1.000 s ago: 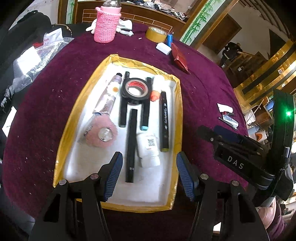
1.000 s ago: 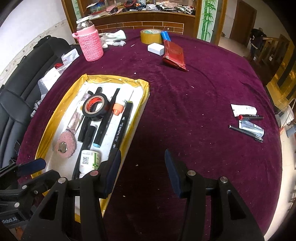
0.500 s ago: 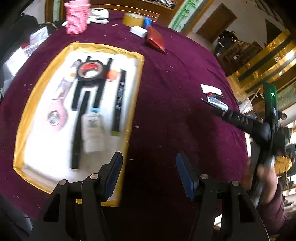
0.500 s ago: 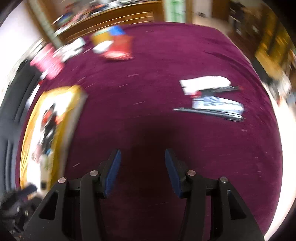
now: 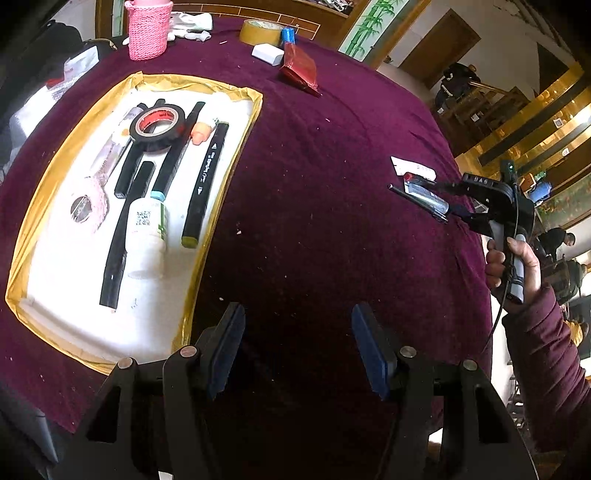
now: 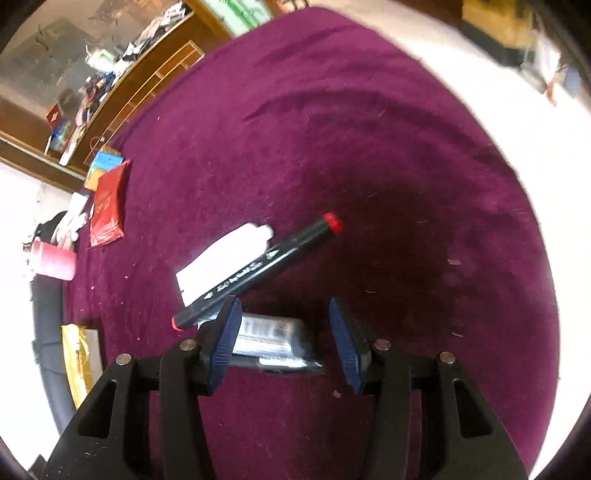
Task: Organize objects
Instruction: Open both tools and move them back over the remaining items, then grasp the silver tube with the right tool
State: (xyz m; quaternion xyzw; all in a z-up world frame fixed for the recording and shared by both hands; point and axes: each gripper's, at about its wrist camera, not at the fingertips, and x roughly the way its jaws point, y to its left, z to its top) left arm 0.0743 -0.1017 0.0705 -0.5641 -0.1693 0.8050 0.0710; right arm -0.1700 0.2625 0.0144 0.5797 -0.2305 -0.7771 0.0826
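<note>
A gold-edged white tray [image 5: 225, 173] on the purple tablecloth holds a black tape roll [image 5: 158, 127], black markers, a white bottle [image 5: 146, 236] and a pink round item. My left gripper [image 5: 297, 347] is open and empty over the cloth right of the tray. My right gripper [image 6: 283, 343] is open, low over a silvery packet [image 6: 273, 338] that lies between its fingers. A black marker with red caps [image 6: 258, 269] lies on a white tube [image 6: 225, 258] just beyond. The right gripper also shows in the left wrist view [image 5: 452, 201] by these items.
A red packet [image 5: 301, 70], white box [image 5: 266, 54], yellow tape roll [image 5: 260, 32] and pink knitted bottle [image 5: 147, 29] sit at the table's far side. A thin black pen [image 5: 413, 201] lies by the packet. The table edge curves close on the right.
My right gripper has swung away from the tray to the right side of the table and come down over the packet. My left gripper has shifted right, off the tray.
</note>
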